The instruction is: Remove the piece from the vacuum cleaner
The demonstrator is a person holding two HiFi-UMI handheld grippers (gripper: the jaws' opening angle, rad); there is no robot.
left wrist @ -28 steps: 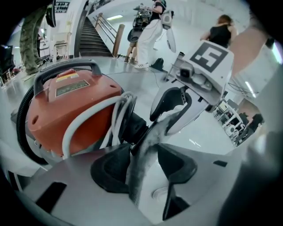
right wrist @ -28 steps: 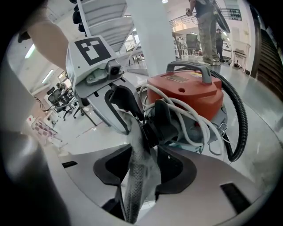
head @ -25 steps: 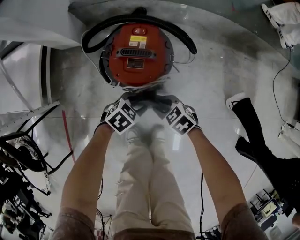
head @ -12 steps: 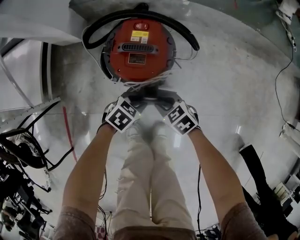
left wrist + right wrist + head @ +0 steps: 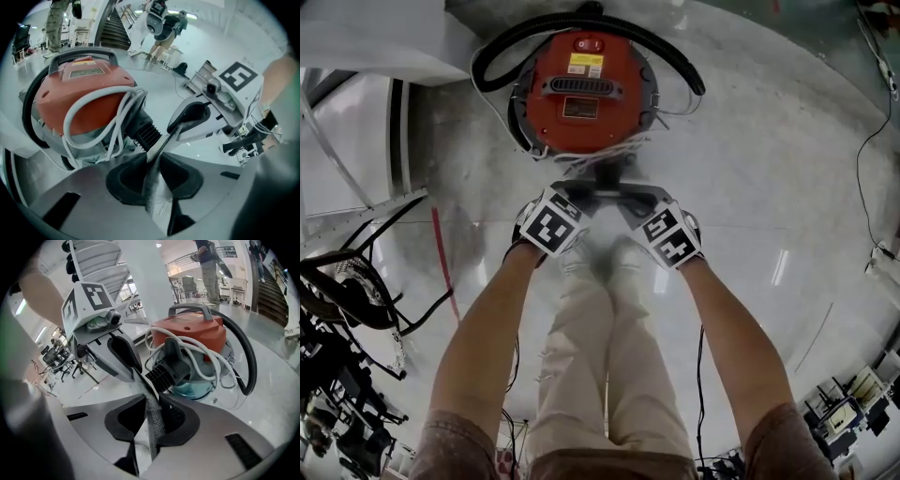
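A red canister vacuum cleaner (image 5: 586, 89) stands on the pale floor, with a black hose (image 5: 670, 56) looped round it and a white cord (image 5: 119, 117) wound over its near side. A black ribbed piece (image 5: 145, 131) sticks out of that side towards me. My left gripper (image 5: 586, 192) and right gripper (image 5: 623, 194) meet just below it, fingers crossing. The left gripper (image 5: 156, 154) has its jaws closing to a thin slit, nothing seen between them; the ribbed piece (image 5: 164, 373) lies just past the tips. The right gripper (image 5: 152, 397) is closing the same way.
My own legs (image 5: 600, 356) stand right under the grippers. Black chairs and cables (image 5: 347, 291) crowd the left floor. A thin cable (image 5: 867, 122) runs at the right. A person with a backpack (image 5: 161, 26) and a staircase (image 5: 110, 28) are beyond the vacuum cleaner.
Both grippers have edged closer to the vacuum cleaner's near side and to each other. A bystander's black legs at the right have left the view.
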